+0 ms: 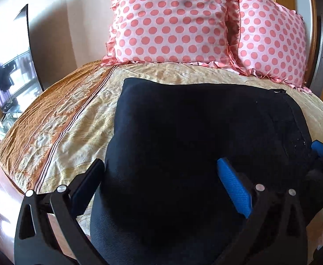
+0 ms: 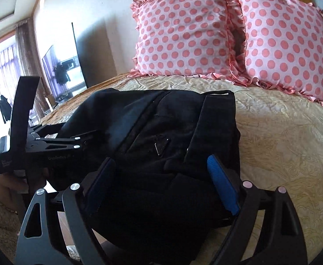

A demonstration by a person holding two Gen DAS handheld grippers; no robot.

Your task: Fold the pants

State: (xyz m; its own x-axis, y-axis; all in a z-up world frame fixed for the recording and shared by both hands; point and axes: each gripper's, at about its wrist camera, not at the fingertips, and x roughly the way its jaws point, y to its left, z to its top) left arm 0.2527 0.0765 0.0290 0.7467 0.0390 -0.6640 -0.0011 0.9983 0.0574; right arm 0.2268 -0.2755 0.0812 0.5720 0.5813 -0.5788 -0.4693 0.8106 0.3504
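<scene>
Black pants (image 1: 194, 137) lie folded in a thick stack on the beige bedspread (image 1: 90, 121). My left gripper (image 1: 161, 165) is open, its fingers spread wide on either side of the near end of the stack. In the right wrist view the pants (image 2: 179, 132) show a small triangular logo. My right gripper (image 2: 161, 163) is open too, its fingers straddling the near right part of the stack. The left gripper (image 2: 82, 143) shows at the stack's left side. A blue pad of the right gripper (image 1: 322, 152) shows at the right edge of the left wrist view.
Two pink polka-dot pillows (image 1: 172, 22) (image 2: 282, 42) stand at the head of the bed. The bedspread has an orange patterned border (image 1: 51, 114) on the left. A dark screen (image 2: 82, 55) and a window with curtains (image 2: 2, 66) are beyond the left side.
</scene>
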